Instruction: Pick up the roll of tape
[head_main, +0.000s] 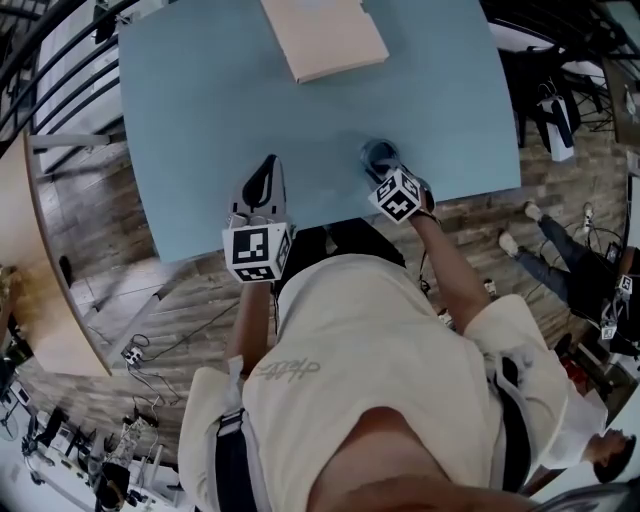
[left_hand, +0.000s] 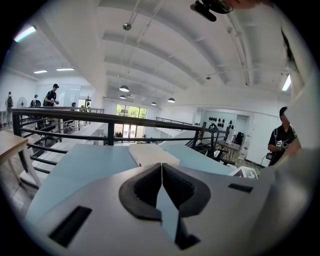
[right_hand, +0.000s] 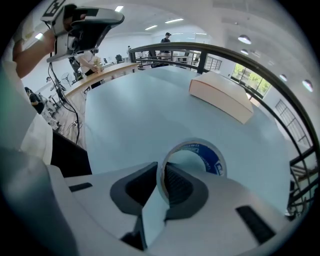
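Pinching the roll of tape by its wall, my right gripper has its jaws narrowed onto the ring, close to the near edge of the pale blue table. The grasp looks made, so I judge a steady straight lift comes next. My left gripper is closed on nothing. A tan box lies farther up the table, with a railing and wood floor around it.

Pale blue table on wood-plank floor beside a black railing, under hanging ceiling lamps
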